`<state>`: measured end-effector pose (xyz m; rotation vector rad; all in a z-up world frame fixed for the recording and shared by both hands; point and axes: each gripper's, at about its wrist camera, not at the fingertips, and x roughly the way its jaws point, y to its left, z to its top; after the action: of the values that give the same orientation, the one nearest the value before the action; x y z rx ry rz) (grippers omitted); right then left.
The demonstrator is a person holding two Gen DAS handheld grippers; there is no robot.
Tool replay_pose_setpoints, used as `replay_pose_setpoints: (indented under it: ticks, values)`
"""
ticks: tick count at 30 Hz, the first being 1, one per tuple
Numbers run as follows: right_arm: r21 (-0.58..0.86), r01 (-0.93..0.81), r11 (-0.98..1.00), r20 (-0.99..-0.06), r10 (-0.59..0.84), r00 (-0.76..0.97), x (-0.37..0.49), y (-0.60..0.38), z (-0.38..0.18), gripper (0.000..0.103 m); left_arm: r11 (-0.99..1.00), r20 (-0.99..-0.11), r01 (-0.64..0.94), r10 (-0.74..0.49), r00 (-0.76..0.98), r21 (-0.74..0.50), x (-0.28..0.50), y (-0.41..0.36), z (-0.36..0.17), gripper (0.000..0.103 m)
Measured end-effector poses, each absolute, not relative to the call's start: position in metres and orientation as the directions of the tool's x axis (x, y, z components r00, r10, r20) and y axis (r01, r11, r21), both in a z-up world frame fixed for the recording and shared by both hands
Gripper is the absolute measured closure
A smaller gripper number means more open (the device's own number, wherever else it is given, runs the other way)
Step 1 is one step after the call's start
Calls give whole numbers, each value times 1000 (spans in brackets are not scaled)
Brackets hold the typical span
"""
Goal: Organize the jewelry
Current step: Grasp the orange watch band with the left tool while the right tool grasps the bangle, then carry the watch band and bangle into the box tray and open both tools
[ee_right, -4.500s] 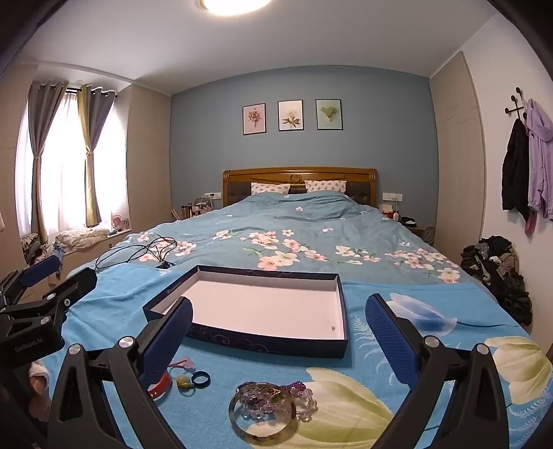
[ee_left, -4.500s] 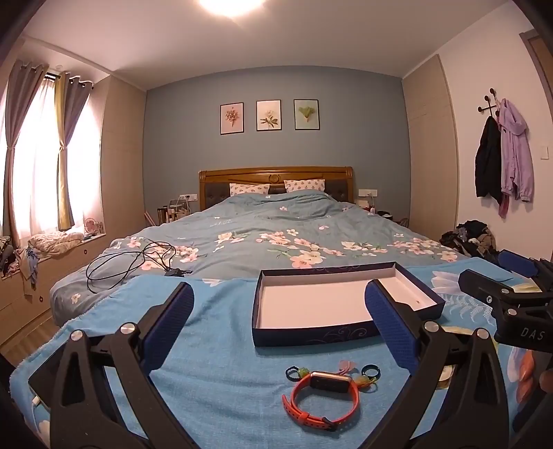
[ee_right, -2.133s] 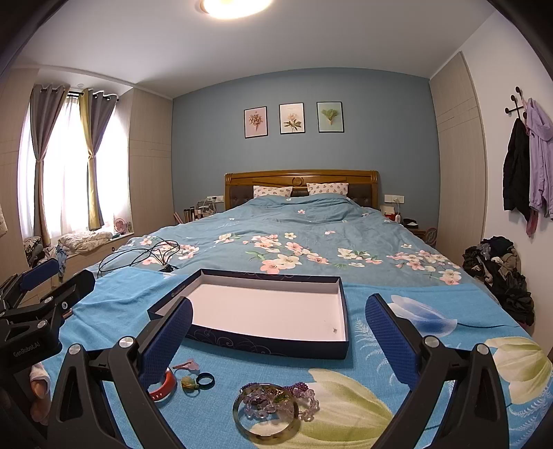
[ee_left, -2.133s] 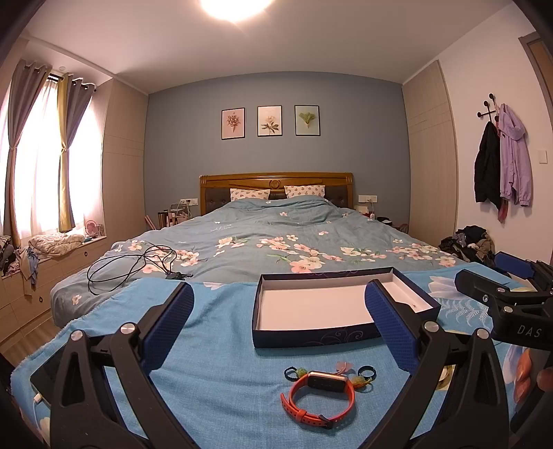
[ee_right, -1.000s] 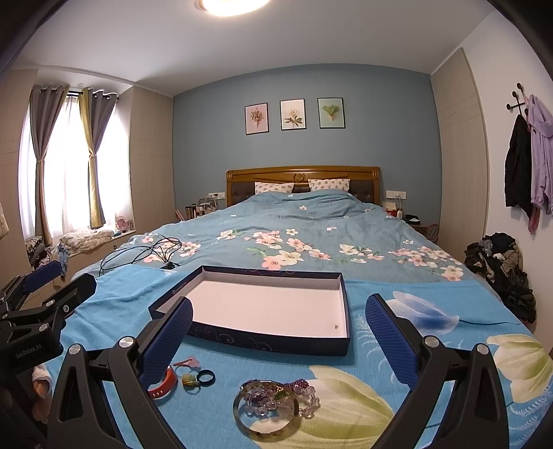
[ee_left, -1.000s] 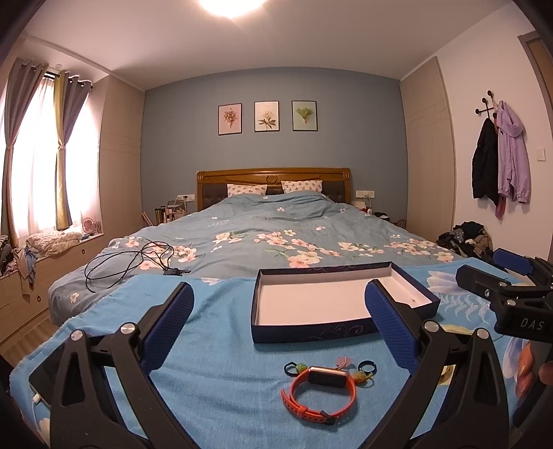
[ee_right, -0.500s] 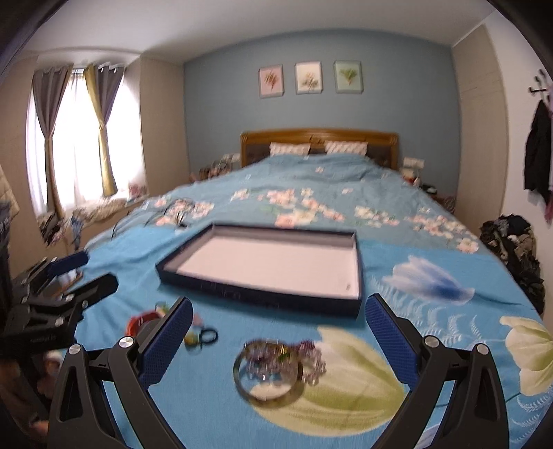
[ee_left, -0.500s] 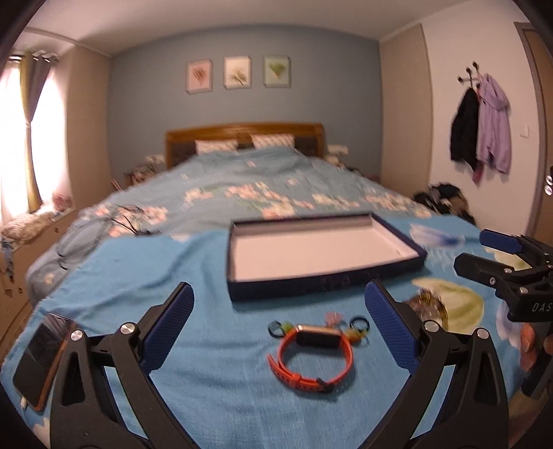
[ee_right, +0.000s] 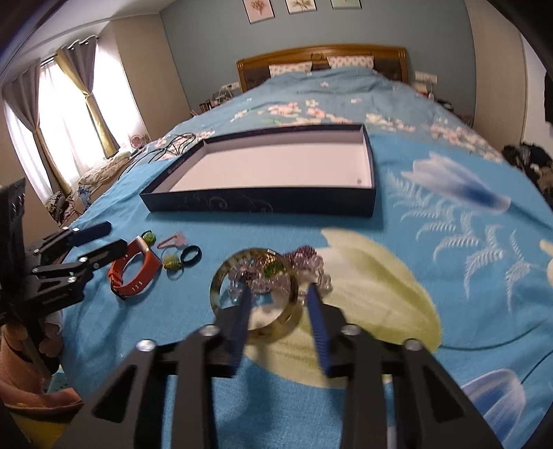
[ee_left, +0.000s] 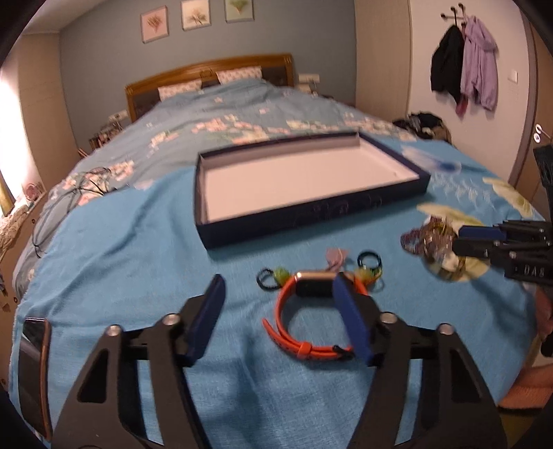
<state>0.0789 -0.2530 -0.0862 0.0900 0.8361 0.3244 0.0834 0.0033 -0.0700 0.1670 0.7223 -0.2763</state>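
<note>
On the blanket (ee_right: 449, 276), the watch (ee_right: 134, 269) lies left of the bangle (ee_right: 255, 293), the box (ee_right: 262, 172) behind.

Bedroom with a blue-grey end wall (ee_right: 207, 38) carrying three framed pictures (ee_left: 191, 15). Wooden headboard (ee_left: 207, 74) against it; bed (ee_right: 345, 93) covered by a blue floral quilt. Curtained window (ee_right: 65, 114) at left, daylight bright through it. Beige wardrobe panels (ee_left: 380, 51) at right; coats (ee_left: 463, 65) hung on wall hooks, clothes heaped (ee_left: 425, 124) below

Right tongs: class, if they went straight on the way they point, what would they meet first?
Most likely the gold bangle, whose near rim lies between the open right tongs, with the beaded bracelets just beyond; depth is uncertain.
</note>
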Motion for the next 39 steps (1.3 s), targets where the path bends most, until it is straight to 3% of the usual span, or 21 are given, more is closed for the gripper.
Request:
replay_pose_setpoints:
  ticks: [5,8,19,25,39]
  values:
    - [222,-235,946,-734,321,598,83,-255,-89,88,940,-722,341,-223,655,19,90,1,-80,70]
    - [222,-231,947,-735,318,599,83,-257,-87,94,935,-732,355,-236,640,9,87,-3,-81,76]
    - [165,-266,950,-757,295,583,91,-257,-84,96,914,-758,404,-283,588,-28,90,-5,-82,76]
    - [138,-273,952,-748,281,602,90,-256,-81,98,918,-765,396,-269,585,-21,94,-7,-84,92]
    - [205,-296,933,-659,355,663,101,-268,-43,97,903,-702,410,-376,605,-130,91,3,-51,96]
